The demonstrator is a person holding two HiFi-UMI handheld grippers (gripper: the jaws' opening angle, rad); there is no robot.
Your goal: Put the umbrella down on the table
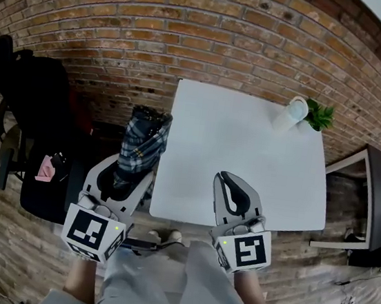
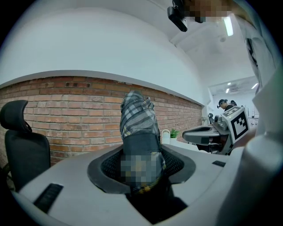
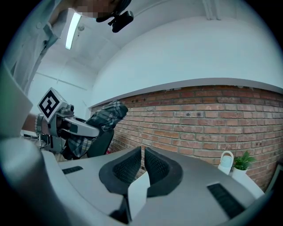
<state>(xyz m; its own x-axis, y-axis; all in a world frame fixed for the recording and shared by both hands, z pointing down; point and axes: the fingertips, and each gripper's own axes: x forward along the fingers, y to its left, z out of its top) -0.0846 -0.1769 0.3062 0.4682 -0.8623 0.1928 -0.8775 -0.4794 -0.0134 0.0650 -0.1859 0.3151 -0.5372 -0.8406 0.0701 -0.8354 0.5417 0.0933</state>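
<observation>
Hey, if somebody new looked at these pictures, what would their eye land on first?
Most likely the plaid folded umbrella, gripped in the left tongs just left of the white table, with the brick wall behind. Next come the watering can and small plant at the table's far right corner, and the right tongs, closed and empty over its near edge.

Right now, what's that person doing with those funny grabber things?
A person holds a gripper in each hand. The left gripper is clamped on a folded plaid umbrella, held beside the white table, not yet on it. The right gripper is empty, jaws together, at the table's near edge. A watering can and a plant sit at the far corner.
</observation>
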